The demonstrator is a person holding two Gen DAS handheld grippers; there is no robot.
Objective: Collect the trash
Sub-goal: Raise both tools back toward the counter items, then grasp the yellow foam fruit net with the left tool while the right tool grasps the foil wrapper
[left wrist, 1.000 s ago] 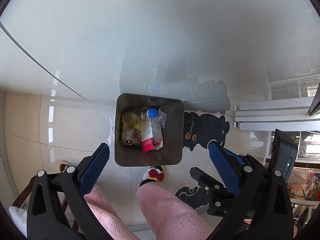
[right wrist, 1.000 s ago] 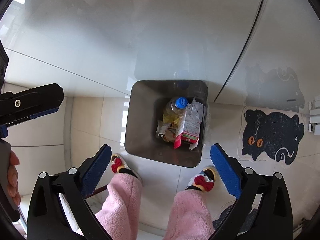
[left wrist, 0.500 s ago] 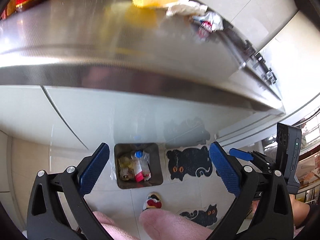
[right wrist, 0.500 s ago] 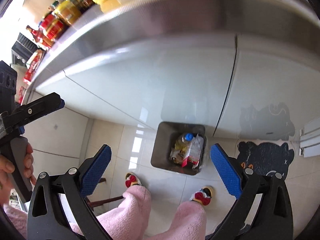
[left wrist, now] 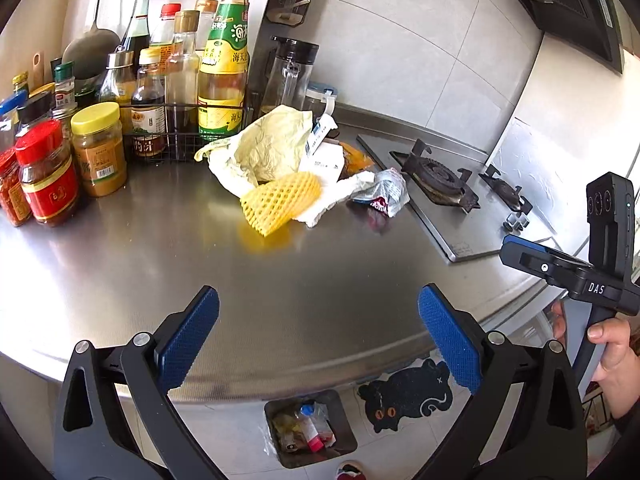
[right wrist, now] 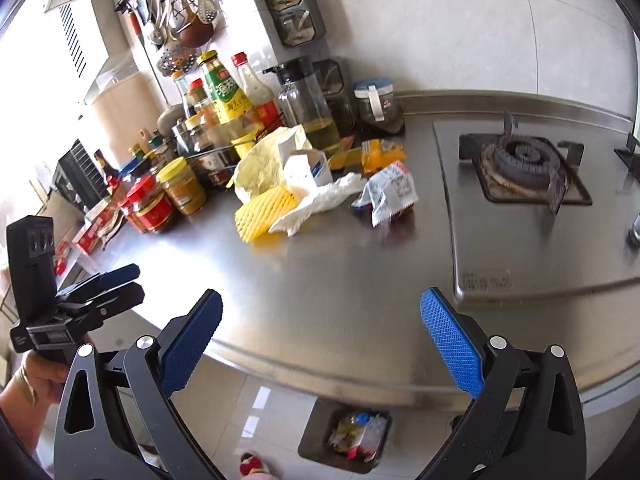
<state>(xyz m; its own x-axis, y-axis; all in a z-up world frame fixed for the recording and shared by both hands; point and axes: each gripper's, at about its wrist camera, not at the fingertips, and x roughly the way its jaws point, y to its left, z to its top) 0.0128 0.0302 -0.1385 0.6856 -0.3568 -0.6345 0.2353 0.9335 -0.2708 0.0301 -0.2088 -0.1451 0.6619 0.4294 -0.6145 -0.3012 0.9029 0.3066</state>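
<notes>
On the steel counter (left wrist: 304, 280) a small heap of rubbish sits toward the back: a crumpled pale-yellow bag (left wrist: 264, 146), a yellow foam fruit net (left wrist: 280, 202) lying in front of it, a white carton (right wrist: 307, 168) tipped against the bag, a wrinkled white tissue (right wrist: 320, 204) and a silvery wrapper (right wrist: 390, 192) with red print. An orange packet (right wrist: 380, 152) lies behind them.

From the left gripper (left wrist: 319, 334), held with its blue pads spread wide and nothing between them, the heap is at about 12 o'clock, well apart. The right gripper (right wrist: 321, 340) is likewise wide open and empty, with the heap at roughly 11 to 12 o'clock.

The steel between both grippers and the heap is bare. A row of sauce bottles and jars (left wrist: 96, 144) bounds the heap at 10 o'clock, and the gas hob (right wrist: 520, 168) lies at 2 o'clock from the right gripper. The counter's rounded front edge runs just under the fingers; below it, on the tiled floor, stands the dark bin (left wrist: 310, 428), already holding a bottle and packets.

The foam net's long axis runs from 8 to 2 o'clock in the left view; the tissue trails alongside it toward the wrapper.
</notes>
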